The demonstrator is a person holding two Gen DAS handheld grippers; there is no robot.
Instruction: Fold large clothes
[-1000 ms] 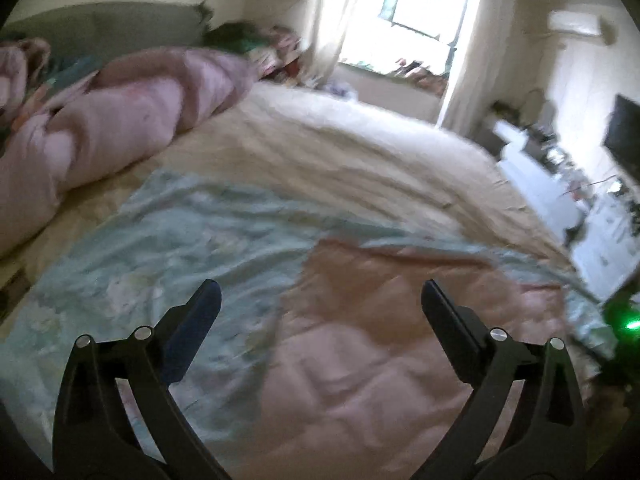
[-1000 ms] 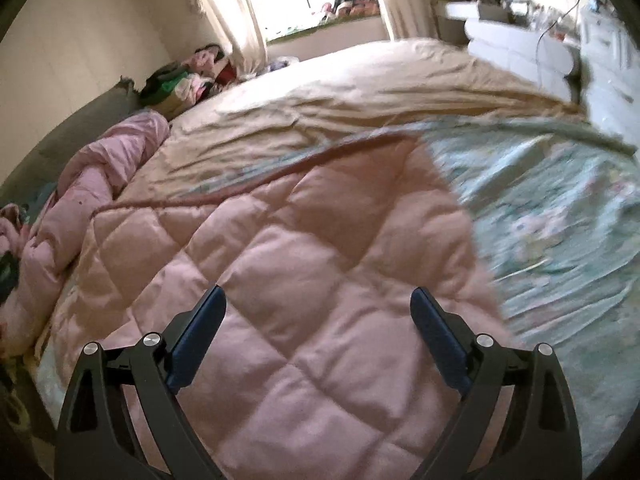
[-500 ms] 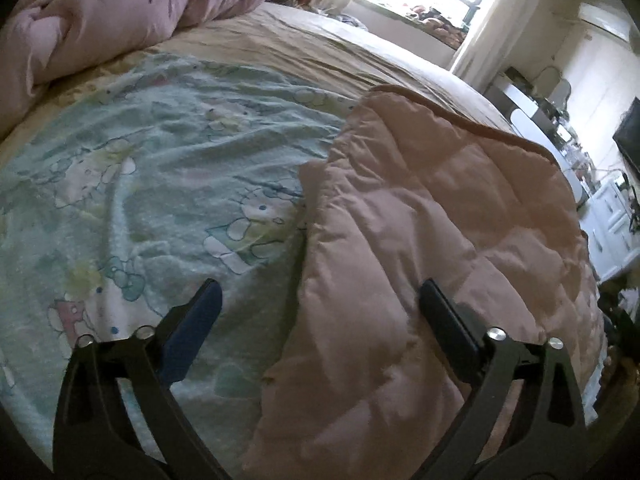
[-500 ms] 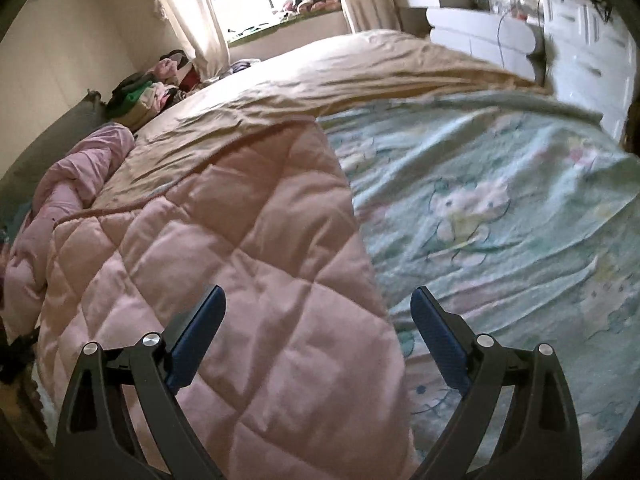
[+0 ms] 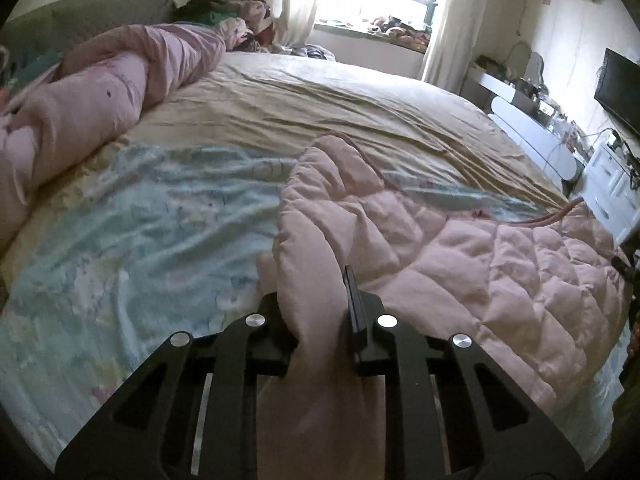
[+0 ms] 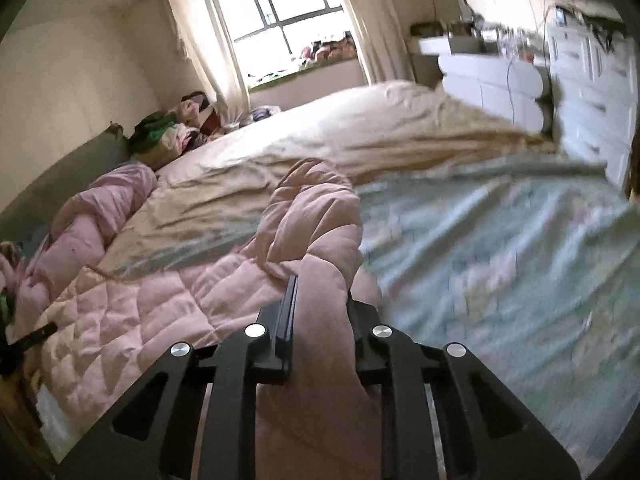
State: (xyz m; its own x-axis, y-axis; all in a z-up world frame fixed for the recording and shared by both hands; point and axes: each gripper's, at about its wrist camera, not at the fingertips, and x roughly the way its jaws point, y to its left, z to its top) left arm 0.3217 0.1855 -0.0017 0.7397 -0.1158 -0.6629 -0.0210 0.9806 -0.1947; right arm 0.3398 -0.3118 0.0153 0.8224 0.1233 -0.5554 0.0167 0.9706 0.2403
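- My left gripper [image 5: 316,304] has just been closing: its jaws stood wide over the bed a moment ago and now pinch a thick bunch of the pink quilt [image 5: 460,256] between them.
- My right gripper [image 6: 320,312] has done the same. Its jaws have just been closing and now clamp a fold of the same pink quilt [image 6: 132,308], which bulges up above the fingers.
- So I now have 2 grips on 1 edge of the quilt, where half a second ago I had none.
- The quilt lies on the bed, over the pale blue cartoon-print sheet [image 5: 132,224]. The fold line that lay flat earlier has puckered and lifted into a ridge ahead of each gripper.
- In the left view the rest of the quilt spreads to the right, toward the white drawers [image 5: 612,176]; in the right view it spreads to the left, toward the rolled pink duvet [image 6: 100,224].
- My reading: grasping is done and the next fold can begin. I judge the task partly along, as the quilt looks doubled already.
- The right view is blurred on the sheet side, so I cannot tell how much fabric that grip holds.
- Risk: the puffy filling may slip from a shallow pinch once I lift.
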